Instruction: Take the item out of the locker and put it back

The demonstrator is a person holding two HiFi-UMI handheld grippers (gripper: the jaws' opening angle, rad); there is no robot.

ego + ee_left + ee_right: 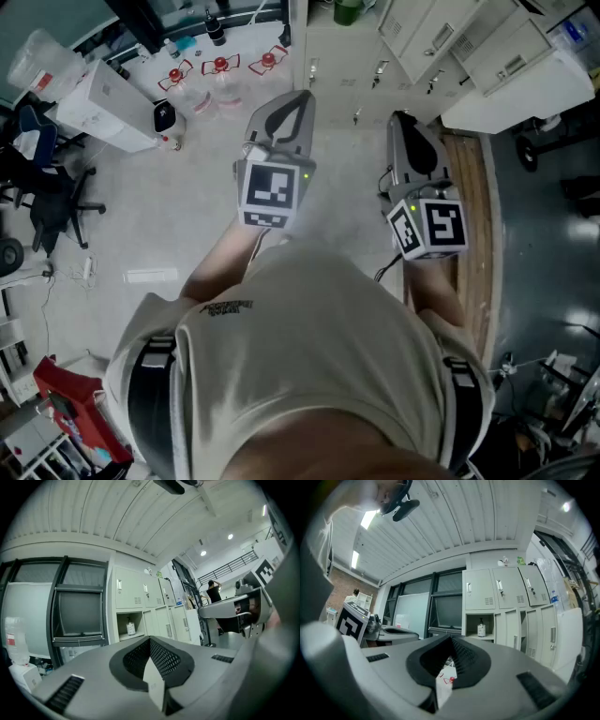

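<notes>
A bank of pale lockers (506, 597) stands ahead, some way off. One compartment (480, 626) is open, and a small white bottle (481, 630) with a dark top stands upright inside it. The left gripper view shows the same open compartment (129, 626) and bottle (131, 628). My left gripper (150, 641) is shut with nothing in it. My right gripper (451, 641) is shut and empty too. In the head view both are held out in front of my chest, the left gripper (298, 97) beside the right gripper (401, 119), and both point toward the lockers (441, 37).
Several red-capped water bottles (220, 70) and a white box (103, 108) sit on the floor at the front left. An office chair (47, 187) is at the far left. A wooden strip (472, 234) runs along my right. Dark glass panels (79, 613) adjoin the lockers.
</notes>
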